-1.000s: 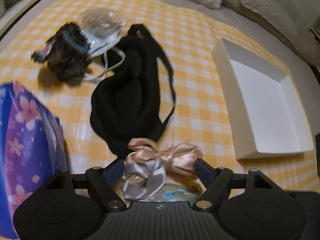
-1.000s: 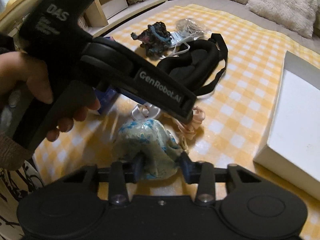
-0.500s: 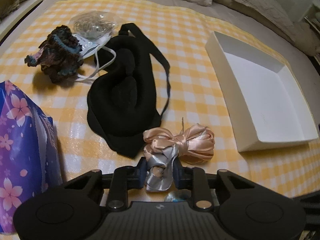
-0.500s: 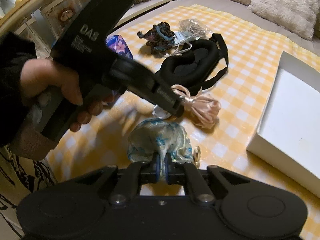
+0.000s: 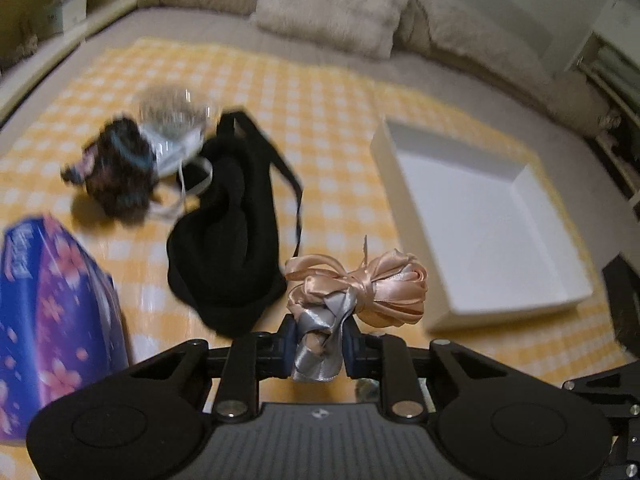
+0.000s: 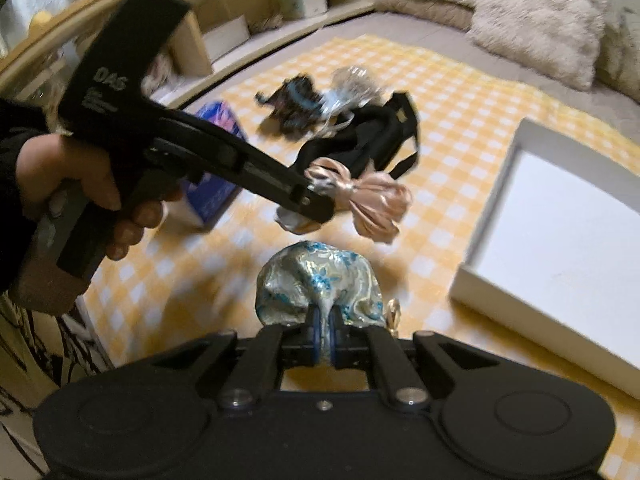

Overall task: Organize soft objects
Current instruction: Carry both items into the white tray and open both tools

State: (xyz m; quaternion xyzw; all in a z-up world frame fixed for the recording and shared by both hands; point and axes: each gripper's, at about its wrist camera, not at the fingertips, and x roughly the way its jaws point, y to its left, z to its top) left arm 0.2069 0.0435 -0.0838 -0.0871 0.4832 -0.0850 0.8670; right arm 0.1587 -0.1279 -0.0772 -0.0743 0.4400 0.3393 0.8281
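Observation:
My left gripper [image 5: 319, 340] is shut on a pink and grey satin ribbon bundle [image 5: 360, 292] and holds it above the yellow checked cloth [image 5: 320, 120]. In the right wrist view the left gripper [image 6: 312, 200] carries the ribbon bundle [image 6: 372, 200] in the air. My right gripper [image 6: 325, 344] is shut on a silver and blue brocade pouch [image 6: 316, 284], lifted off the cloth. A white open box [image 5: 480, 216] lies to the right and also shows in the right wrist view [image 6: 560, 232].
On the cloth lie a black padded eye mask with strap [image 5: 232, 232], a dark crocheted item [image 5: 116, 172], a clear bag [image 5: 172, 108] and a purple flowered tissue pack [image 5: 52, 320]. Fluffy cushions [image 5: 332, 4] line the back. Shelves [image 6: 224, 32] stand at the left.
Both grippers closed on their items and lifted them off the cloth. The left gripper has risen with the ribbon bundle and moved toward the box.

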